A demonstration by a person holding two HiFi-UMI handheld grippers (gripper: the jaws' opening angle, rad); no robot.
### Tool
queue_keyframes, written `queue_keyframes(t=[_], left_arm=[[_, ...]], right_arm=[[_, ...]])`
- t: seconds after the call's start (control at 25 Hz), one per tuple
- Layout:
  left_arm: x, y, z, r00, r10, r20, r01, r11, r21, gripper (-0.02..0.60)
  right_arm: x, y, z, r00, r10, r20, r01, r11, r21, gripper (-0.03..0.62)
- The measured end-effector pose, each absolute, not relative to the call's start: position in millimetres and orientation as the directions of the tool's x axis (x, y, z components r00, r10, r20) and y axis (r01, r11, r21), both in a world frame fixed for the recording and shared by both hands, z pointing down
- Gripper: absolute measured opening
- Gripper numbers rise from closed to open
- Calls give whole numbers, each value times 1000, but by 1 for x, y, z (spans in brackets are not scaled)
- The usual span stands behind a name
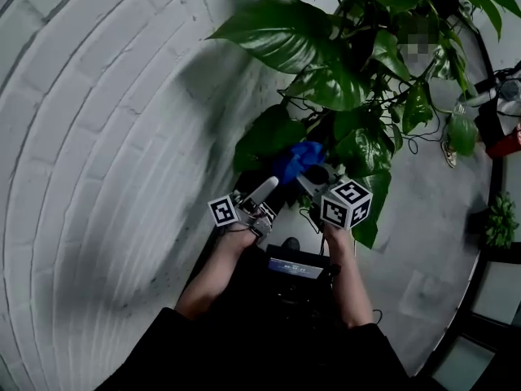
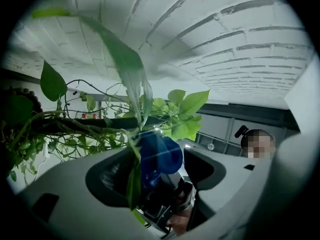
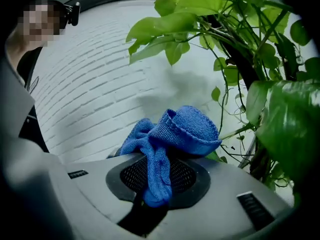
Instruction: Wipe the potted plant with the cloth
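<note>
Scene: A person stands over a leafy potted plant (image 1: 326,80) set against a white brick wall (image 1: 98,137), with a gripper in each hand.
Right gripper (image 1: 313,174): clamped on a bunched blue cloth (image 1: 297,160), which sits low in the foliage against the dark lower leaves. Whether it presses on one cannot be told.
Left gripper (image 1: 262,192): jaws spread wide and gripping nothing. A narrow leaf (image 2: 134,184) hangs edge-on between them, apparently unpinched.
Progress: early or mid-wipe, by the look of it. The cloth is at the lower leaves, and the broad upper leaves appear to remain.
Surface: glossy leaves on thin trailing stems, likely to give under pressure.
Room: grey floor (image 1: 423,210), loose cables, a small green plant (image 1: 501,218) at the right edge.
</note>
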State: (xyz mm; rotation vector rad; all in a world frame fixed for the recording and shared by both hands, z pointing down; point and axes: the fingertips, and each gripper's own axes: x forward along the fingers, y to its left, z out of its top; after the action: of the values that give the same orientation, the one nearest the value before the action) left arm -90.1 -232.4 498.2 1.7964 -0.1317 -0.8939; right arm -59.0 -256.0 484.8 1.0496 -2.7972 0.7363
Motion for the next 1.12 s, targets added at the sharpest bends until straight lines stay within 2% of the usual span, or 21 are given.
queue_keyframes(t=[0.68,0.88,1.12], left_arm=[[-90,-232,493,670,-507,-542,376,-398,837,330],[-91,-232,495,675,-514,-528,350,-407,844,328],[-102,-233,506,692,-526,-494,301,-412,860,328]], right_arm=[[-53,-181,546,-777,-518,358,-630,651,-425,107],[-47,-152,574,-786,-476,394,-618,628,-473,107],[-15,-136,566,-753,-522,400,-657,622,-426,107]])
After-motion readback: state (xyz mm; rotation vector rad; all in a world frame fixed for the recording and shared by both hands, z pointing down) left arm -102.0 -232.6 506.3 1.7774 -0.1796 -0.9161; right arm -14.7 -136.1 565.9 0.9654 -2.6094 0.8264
